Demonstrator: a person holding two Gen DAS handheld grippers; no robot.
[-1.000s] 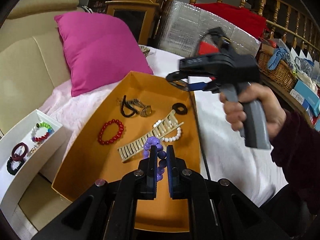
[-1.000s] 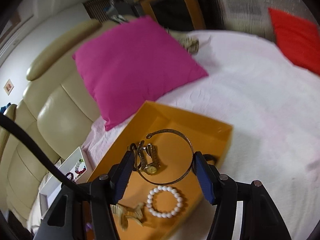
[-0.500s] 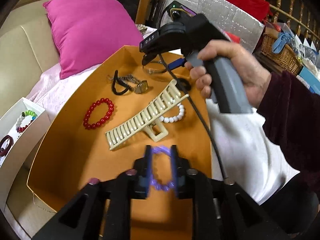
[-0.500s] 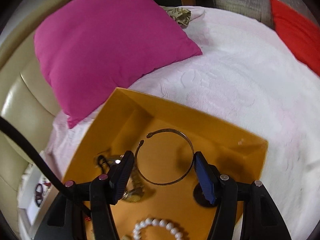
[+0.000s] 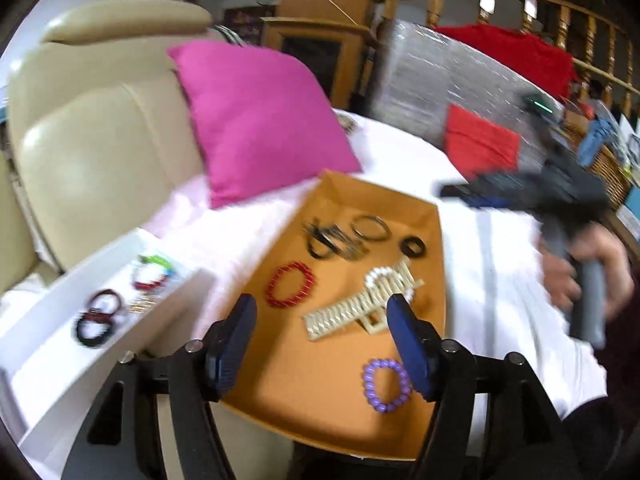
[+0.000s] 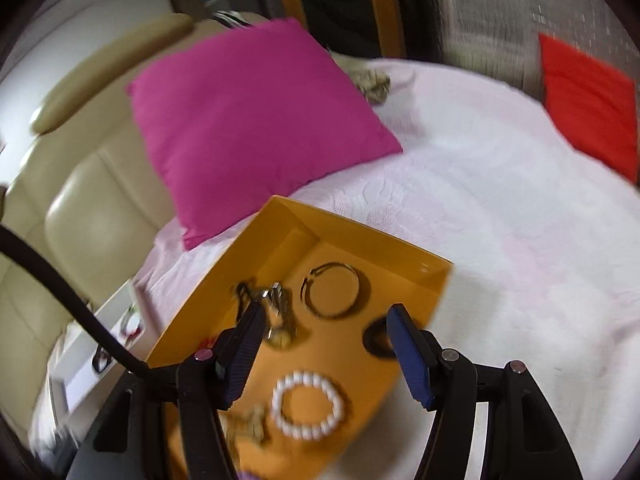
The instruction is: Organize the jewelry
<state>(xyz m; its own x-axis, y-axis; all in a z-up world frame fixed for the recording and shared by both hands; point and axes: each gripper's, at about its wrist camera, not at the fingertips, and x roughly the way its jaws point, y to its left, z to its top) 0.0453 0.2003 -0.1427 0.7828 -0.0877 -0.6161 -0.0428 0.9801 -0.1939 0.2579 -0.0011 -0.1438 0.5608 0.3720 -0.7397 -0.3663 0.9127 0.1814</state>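
Both grippers empty over the jewelry tray

Our left gripper (image 5: 320, 334), its jaws just opened, stands apart with nothing between; the purple bracelet (image 5: 387, 385) lies nearest in the orange tray (image 5: 344, 420), likely set down for sorting. Our right gripper (image 6: 324, 350) is apart too, the thin bangle (image 6: 330, 290) lying beyond

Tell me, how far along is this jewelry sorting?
Barely started. A few bead bracelets already lie in the white box. Nothing is in hand: the left tool has just been opening with nothing between its pads, and the right tool hangs open. Left in the orange tray: the purple bead bracelet, red bead bracelet, cream hair clip, white pearl bracelet, thin metal bangle and wristwatch.
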